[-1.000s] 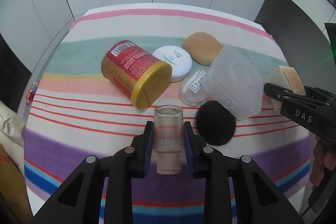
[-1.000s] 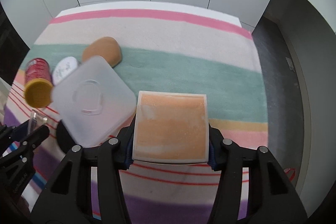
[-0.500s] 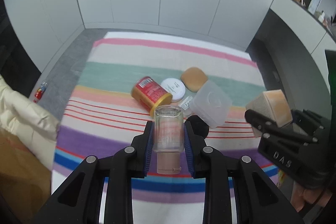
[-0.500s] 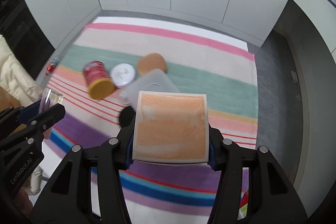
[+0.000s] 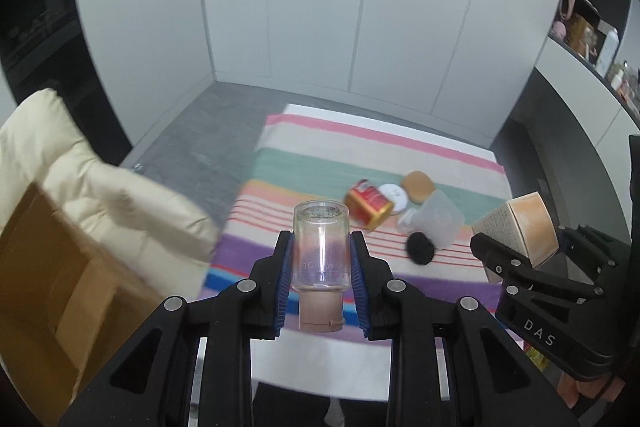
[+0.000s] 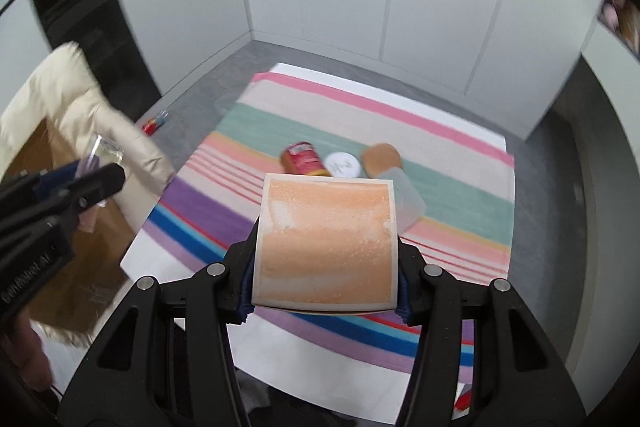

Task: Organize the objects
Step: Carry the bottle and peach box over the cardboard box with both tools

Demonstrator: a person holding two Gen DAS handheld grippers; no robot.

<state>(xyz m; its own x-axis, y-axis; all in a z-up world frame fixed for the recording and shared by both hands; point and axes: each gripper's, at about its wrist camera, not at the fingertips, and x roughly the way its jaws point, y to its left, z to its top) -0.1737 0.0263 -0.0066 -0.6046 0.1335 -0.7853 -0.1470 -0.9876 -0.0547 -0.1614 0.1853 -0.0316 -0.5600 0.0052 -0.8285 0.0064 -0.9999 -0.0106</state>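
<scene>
A striped cloth [image 5: 320, 163] in pink, beige, green, peach, purple and blue bands covers a white table [image 6: 304, 383], which stands on a grey floor [image 5: 192, 143] in front of tall white cabinet doors [image 5: 320, 19]. At 9 o'clock of the table a cream padded jacket [image 5: 100, 187] lies over a brown cardboard box [image 5: 44, 267].

On the cloth, well below both grippers, a red can [image 5: 367, 203] with a gold lid lies on its side. A white round lid [image 5: 394, 195] is just at its 3 o'clock, and a tan sponge [image 5: 418, 185] lies beyond that. A clear plastic tub [image 5: 440, 225] sits at 5 o'clock of the sponge, with a black puff [image 5: 420, 247] at the tub's 7 o'clock.

The left gripper [image 5: 320, 263] is clenched on a clear glass bottle [image 5: 320, 247], held between the blue pads with its beige cap toward the camera. The right gripper [image 6: 326, 259] is clamped on an orange box [image 6: 326, 243], its square face turned to the lens.

Only the left view shows the black puff and the shelves [image 5: 592, 39] of small items at 2 o'clock; in the right view the box hides that part of the cloth. Only the right view shows a small red thing [image 6: 154, 123] on the floor at 10 o'clock of the table. Each view catches the other gripper from the side.
</scene>
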